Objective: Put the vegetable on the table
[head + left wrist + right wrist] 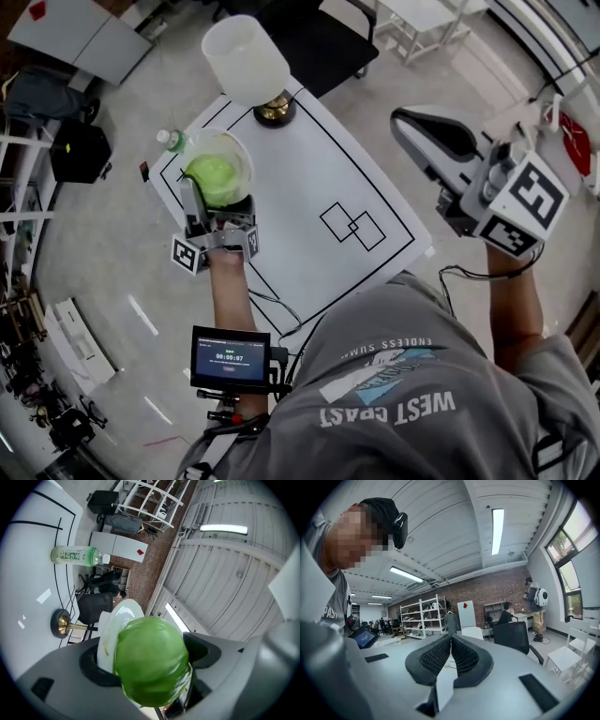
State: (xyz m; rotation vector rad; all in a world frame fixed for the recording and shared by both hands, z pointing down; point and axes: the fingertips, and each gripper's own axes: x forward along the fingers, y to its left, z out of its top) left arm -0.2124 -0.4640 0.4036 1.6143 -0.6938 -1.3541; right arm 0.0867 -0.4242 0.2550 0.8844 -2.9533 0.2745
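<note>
Your left tool (208, 208) is over the desk (309, 169) near its left edge, jaws pinching the green vegetable (151, 663), with a white plate (117, 620) right behind it. A bottle (173, 141) and a lamp (246, 58) crowd the far corner. Open desk runs right to the two drawn squares (352, 226). Your right tool (450, 656), jaws pressed together, hangs beyond the desk's right edge

The green vegetable (151, 660) covers most of a white shape (117, 620) behind it; we cannot read the print on the bottle (75, 555) or the screen (230, 358).
</note>
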